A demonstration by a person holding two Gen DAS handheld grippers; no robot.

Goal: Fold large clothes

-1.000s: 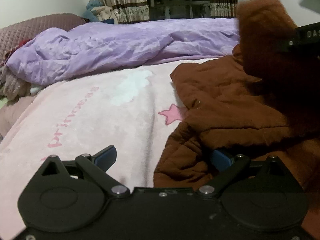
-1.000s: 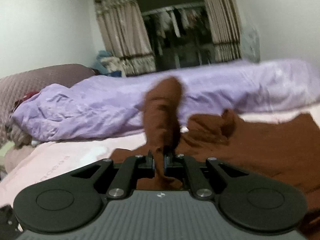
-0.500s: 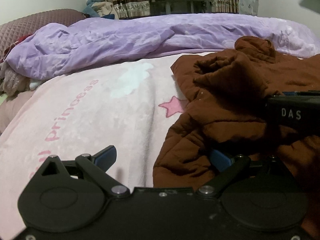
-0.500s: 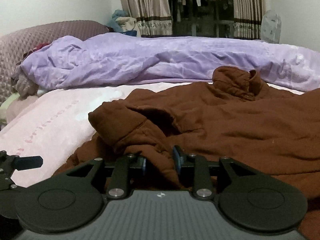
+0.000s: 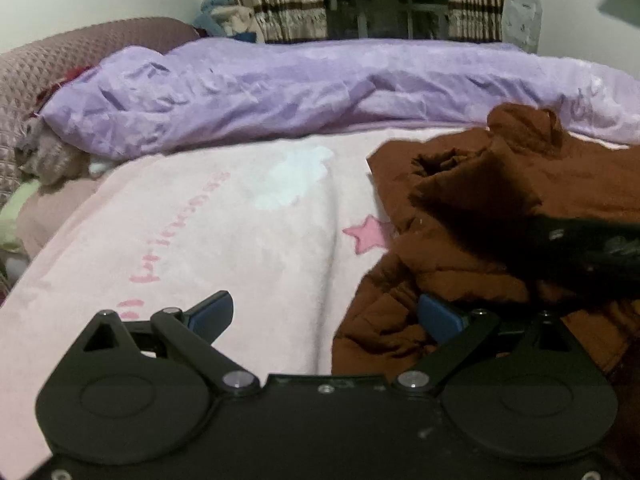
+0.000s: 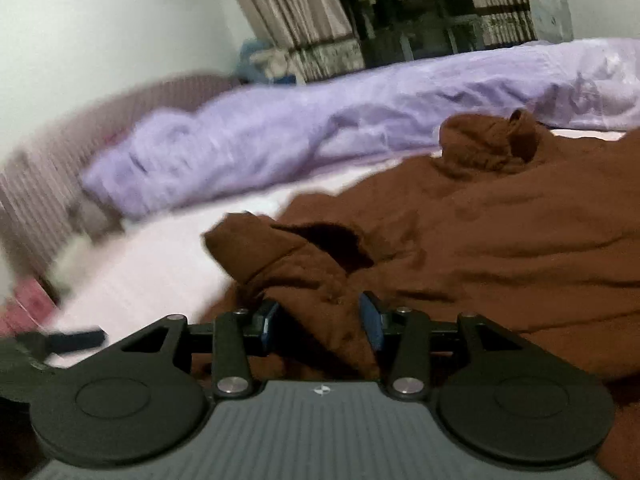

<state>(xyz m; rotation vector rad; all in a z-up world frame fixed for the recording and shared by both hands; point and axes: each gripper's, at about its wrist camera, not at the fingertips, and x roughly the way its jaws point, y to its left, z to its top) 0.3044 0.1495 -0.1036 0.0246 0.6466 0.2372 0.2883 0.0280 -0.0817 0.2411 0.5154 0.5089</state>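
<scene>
A large brown padded jacket (image 5: 472, 208) lies crumpled on a pink blanket (image 5: 240, 216), on the right of the left wrist view. It fills the right of the right wrist view (image 6: 500, 240), with one sleeve (image 6: 288, 256) folded back over its body. My left gripper (image 5: 324, 316) is open, its left finger over the blanket and its right finger at the jacket's near edge. My right gripper (image 6: 318, 318) is open, with sleeve cloth lying between its fingers. It shows as a dark blur at the right in the left wrist view (image 5: 592, 248).
A crumpled purple duvet (image 5: 300, 92) runs across the bed behind the jacket. A quilted mauve headboard or pillow (image 5: 52, 68) is at the far left. Curtains (image 5: 280, 0) and a dark window stand at the back.
My right gripper held the sleeve up, shut on it, then lowered it onto the jacket and opened. The sleeve now lies folded over the body. My left gripper stayed open in place.
</scene>
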